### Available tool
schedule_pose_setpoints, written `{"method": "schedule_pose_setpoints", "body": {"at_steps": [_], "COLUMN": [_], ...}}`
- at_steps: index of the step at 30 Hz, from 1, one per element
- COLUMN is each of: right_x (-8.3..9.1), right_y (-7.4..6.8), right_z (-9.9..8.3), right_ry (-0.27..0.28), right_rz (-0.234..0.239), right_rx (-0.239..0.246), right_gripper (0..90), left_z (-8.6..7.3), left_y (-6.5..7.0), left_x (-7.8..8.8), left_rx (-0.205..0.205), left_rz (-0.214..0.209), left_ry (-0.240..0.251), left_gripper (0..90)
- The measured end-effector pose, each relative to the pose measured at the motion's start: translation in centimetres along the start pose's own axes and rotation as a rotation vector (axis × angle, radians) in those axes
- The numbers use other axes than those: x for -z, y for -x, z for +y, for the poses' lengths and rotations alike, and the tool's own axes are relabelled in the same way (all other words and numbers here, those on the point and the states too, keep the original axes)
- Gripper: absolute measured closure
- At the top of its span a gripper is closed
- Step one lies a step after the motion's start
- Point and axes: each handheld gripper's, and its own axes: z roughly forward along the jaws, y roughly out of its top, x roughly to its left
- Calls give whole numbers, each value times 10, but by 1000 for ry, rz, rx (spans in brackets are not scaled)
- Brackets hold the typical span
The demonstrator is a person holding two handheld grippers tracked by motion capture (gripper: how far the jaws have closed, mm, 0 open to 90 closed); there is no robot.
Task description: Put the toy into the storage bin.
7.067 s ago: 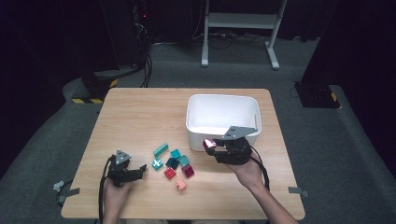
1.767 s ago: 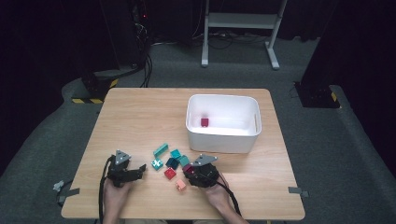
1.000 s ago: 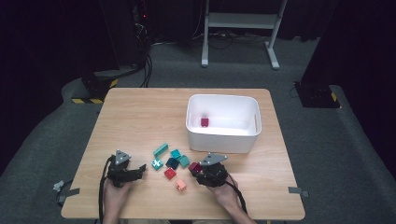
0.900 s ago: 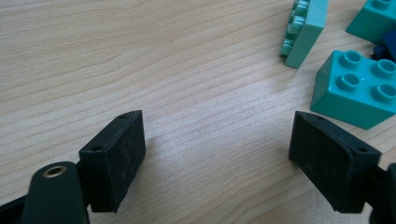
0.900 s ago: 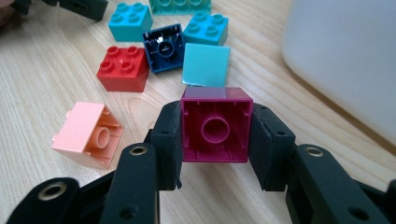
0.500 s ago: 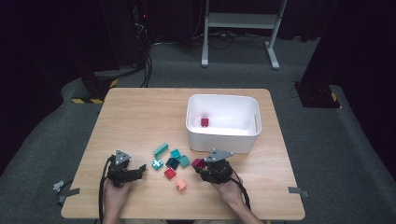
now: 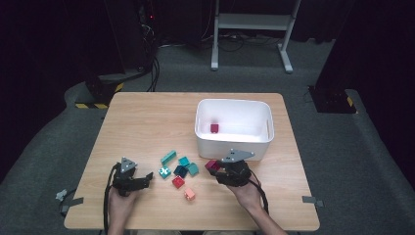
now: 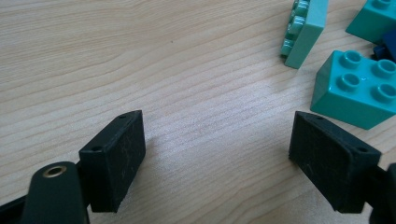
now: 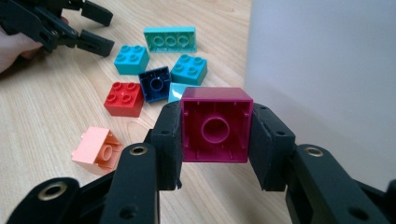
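My right gripper is shut on a magenta brick, held hollow side toward its camera, a little above the table just in front of the white bin. Another dark red brick lies inside the bin. A loose group of bricks sits on the wooden table: a teal long brick, teal square bricks, a navy brick, a red brick and a salmon brick. My left gripper rests open on the table left of them, nothing between its jaws.
The white bin's wall rises close on the right of my right gripper. The teal bricks lie just beyond my left gripper's right jaw. Bare wood spreads over the table's far left half. Dark equipment and a stand sit on the floor behind.
My right gripper has risen and shifted right toward the bin with the magenta brick in it. The left gripper has stayed in place.
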Motion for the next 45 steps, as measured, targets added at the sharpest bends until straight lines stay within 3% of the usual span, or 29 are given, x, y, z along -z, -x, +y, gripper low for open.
{"method": "schedule_pose_setpoints", "body": {"at_steps": [26,45], "right_x": [51,71], "right_y": [28,48], "right_z": [39,60], "right_ry": [70,106], "right_rz": [36,-19], "right_rx": [-19,-16], "right_gripper": [592,592], "left_z": [0,0], "left_y": [0,0], "left_x": [0,0], "left_rx": [0,0], "left_rz": [0,0], "left_ry": [1,0], "left_gripper": [187,187]}}
